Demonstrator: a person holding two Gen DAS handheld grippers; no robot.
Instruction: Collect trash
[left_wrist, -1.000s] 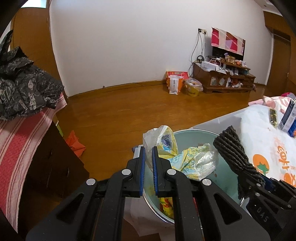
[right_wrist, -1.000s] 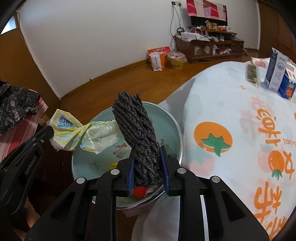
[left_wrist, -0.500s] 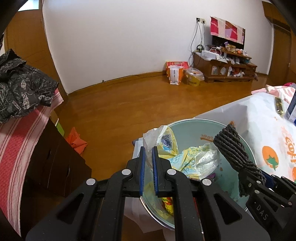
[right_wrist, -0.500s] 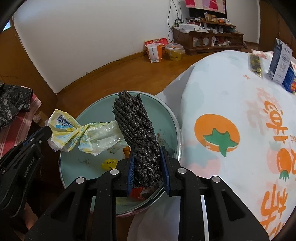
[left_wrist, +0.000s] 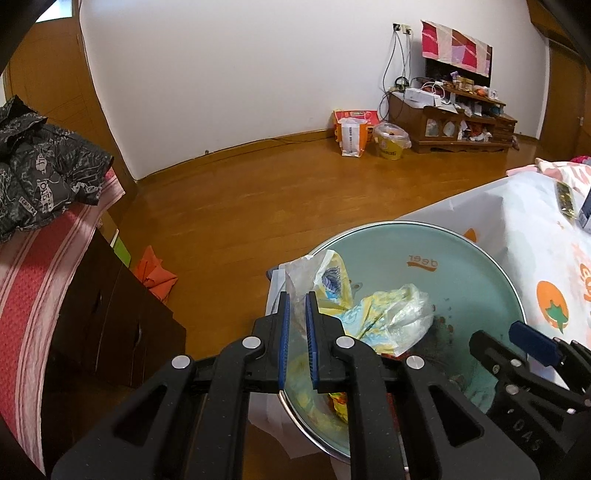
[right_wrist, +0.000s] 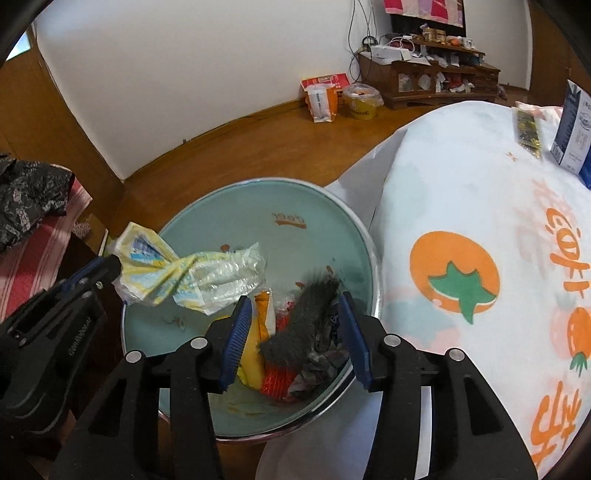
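Sitting down in the teal bin (right_wrist: 258, 221) now is that dark braided bundle (right_wrist: 303, 317), resting among an orange packet (right_wrist: 263, 310) and some red netting (right_wrist: 275, 380) near the bin's right wall. Your right claw (right_wrist: 293, 339) hangs just above it with the blue pads (right_wrist: 236, 339) spread wide, touching nothing as far as you can see. Your left claw (left_wrist: 296, 347) is pinched nearly closed on the crumpled yellow plastic wrapper (left_wrist: 369, 317), gripping it by the twisted end at the bin's left rim, so the rest of the wrapper hangs out over the bin's inside. The bin stands right against the tabletop (right_wrist: 480, 206) with its white cloth and orange fruit print. Farther back on that cloth you've got a blue and white carton (right_wrist: 576, 133) and a small dark sachet (right_wrist: 527, 127).
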